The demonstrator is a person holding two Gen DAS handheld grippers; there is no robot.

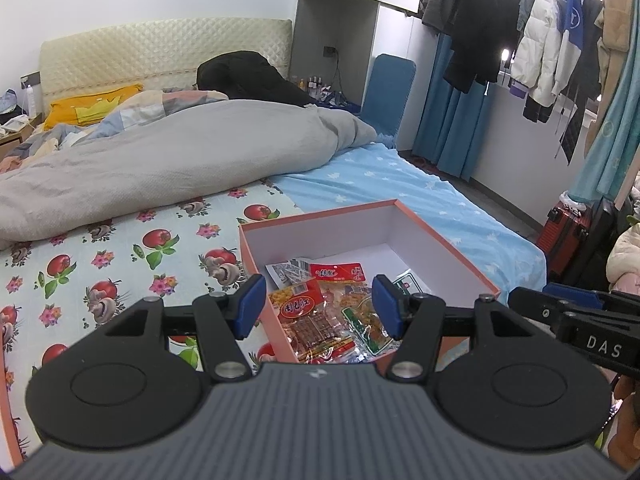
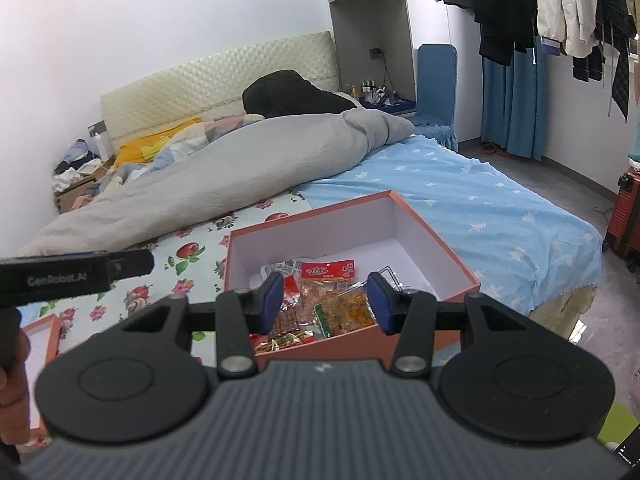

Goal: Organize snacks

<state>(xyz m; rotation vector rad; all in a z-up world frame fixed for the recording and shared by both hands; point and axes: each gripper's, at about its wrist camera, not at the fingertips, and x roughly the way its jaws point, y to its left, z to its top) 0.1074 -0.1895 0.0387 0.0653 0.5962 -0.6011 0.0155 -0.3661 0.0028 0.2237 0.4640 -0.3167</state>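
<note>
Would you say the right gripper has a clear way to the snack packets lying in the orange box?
Probably yes. The right gripper is open and empty, aimed down at the snack packets in the orange box, which has no lid on. Nothing lies between them; the left gripper hangs close beside it.

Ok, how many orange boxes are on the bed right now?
2. One open orange box sits on the bed with snack packets inside; a second orange box, only partly visible, lies at the lower left. Others may be hidden.

You see shiny plastic snack bags (image 1: 320, 320), a smooth matt cardboard box (image 1: 440, 236), soft cloth bed sheet (image 1: 120, 264), matt black plastic hand-held gripper (image 1: 316, 306).
</note>
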